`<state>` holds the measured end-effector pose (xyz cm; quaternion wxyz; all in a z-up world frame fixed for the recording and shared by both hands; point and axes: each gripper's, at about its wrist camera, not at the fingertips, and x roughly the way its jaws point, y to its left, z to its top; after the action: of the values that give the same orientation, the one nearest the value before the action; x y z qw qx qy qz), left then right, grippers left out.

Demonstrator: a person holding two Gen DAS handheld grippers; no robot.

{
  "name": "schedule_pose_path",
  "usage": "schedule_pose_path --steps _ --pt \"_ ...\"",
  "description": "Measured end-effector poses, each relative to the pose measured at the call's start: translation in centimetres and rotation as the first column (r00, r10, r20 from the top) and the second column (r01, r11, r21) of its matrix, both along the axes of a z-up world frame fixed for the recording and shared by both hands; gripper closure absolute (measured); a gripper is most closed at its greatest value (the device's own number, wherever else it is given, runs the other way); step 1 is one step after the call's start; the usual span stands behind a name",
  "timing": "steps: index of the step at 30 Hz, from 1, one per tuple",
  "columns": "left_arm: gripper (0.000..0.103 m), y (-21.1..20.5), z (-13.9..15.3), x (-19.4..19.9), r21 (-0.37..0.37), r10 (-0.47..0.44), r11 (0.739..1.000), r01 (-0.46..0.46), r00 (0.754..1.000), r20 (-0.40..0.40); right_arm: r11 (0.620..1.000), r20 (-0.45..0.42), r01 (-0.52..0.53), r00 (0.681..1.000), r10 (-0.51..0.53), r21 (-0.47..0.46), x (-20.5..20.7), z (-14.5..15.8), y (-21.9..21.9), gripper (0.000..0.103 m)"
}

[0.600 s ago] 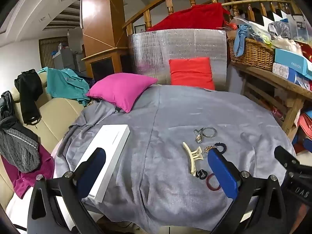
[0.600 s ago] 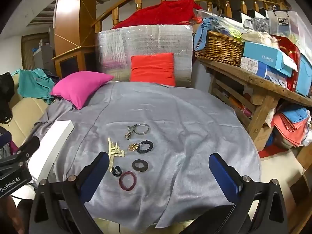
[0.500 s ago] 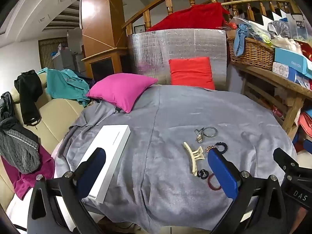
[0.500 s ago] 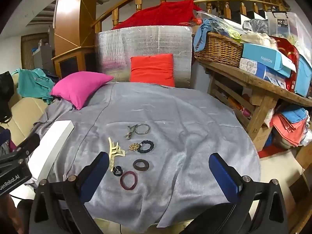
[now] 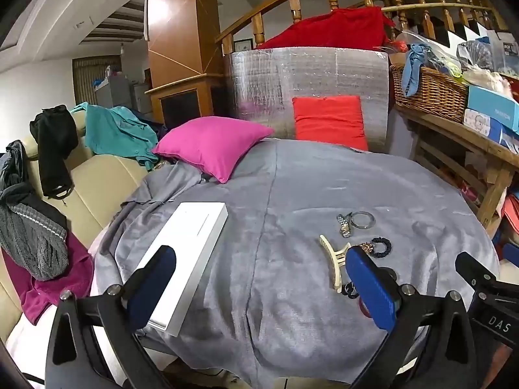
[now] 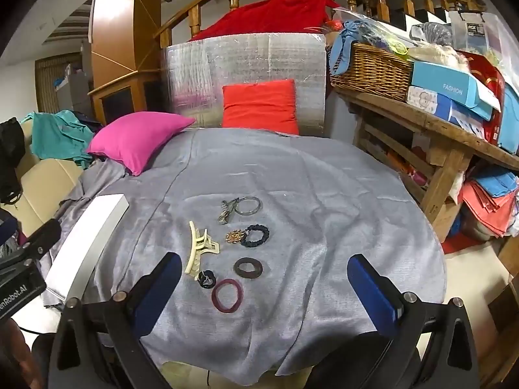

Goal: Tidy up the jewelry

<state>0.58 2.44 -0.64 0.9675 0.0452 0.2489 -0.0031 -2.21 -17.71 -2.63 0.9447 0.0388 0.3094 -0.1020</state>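
Several pieces lie on the grey-clothed round table [image 6: 324,194]: a cream claw clip [image 6: 198,251], a clear bangle [image 6: 248,206] with a metal watch [image 6: 225,212], a dark scrunchie [image 6: 256,235] beside a gold brooch [image 6: 235,236], a brown hair tie [image 6: 248,267], a maroon hair tie [image 6: 227,295] and a small black ring [image 6: 207,278]. A flat white box [image 5: 185,259] rests at the table's left. My left gripper [image 5: 259,287] hovers open at the near edge, between box and claw clip [image 5: 334,259]. My right gripper [image 6: 264,291] is open just short of the hair ties, holding nothing.
A pink cushion [image 6: 139,136] and a red cushion [image 6: 261,105] sit at the table's far side before a silver foil panel [image 6: 243,71]. A wooden bench [image 6: 438,129] with a wicker basket [image 6: 369,68] and boxes stands right. A beige sofa [image 5: 97,178] with clothes is left.
Both grippers have eased slightly forward toward the table; the jewelry appears a little higher in each view. Jaws stay wide and nothing was touched.
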Motion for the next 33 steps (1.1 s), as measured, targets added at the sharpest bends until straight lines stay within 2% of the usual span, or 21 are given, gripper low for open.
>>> schedule_pose_path --steps 33 --pt "0.0 0.5 -0.5 0.4 -0.002 -0.002 1.0 0.002 1.0 -0.022 1.0 -0.033 -0.017 0.999 0.018 0.024 1.0 -1.3 0.3 0.0"
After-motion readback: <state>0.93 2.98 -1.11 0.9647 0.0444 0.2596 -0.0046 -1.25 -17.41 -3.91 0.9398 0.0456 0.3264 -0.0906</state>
